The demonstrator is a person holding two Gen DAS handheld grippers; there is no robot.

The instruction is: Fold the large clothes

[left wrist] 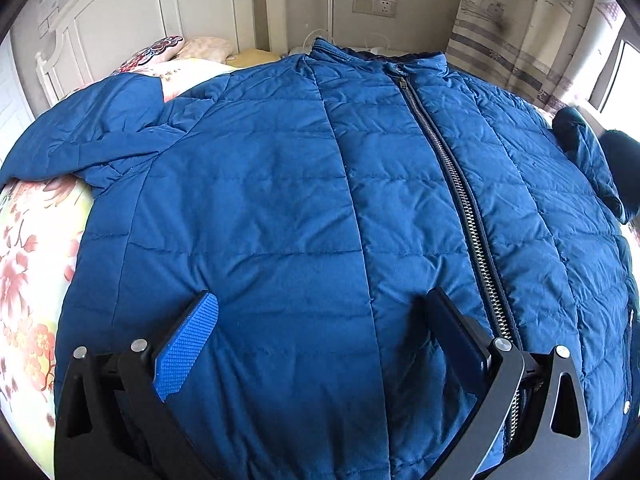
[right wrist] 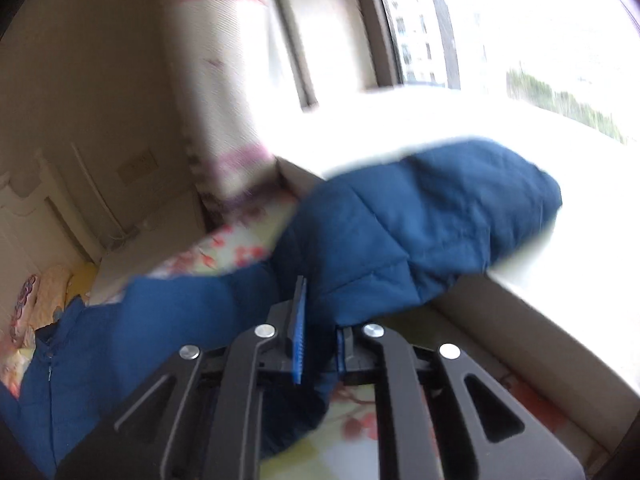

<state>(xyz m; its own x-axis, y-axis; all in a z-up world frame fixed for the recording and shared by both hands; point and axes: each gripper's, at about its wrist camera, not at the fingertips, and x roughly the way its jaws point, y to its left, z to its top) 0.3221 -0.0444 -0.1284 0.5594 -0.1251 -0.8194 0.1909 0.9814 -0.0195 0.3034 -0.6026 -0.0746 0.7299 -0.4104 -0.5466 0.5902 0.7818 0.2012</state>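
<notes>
Right fingers on jacket sleeve

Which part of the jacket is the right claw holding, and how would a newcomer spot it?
Start at the bed with the floral sheet, where a blue quilted jacket lies zipped, front up. Follow it toward the bright window: the sleeve there is lifted off the bed, pinched in the right claw. The other sleeve lies flat.
</notes>
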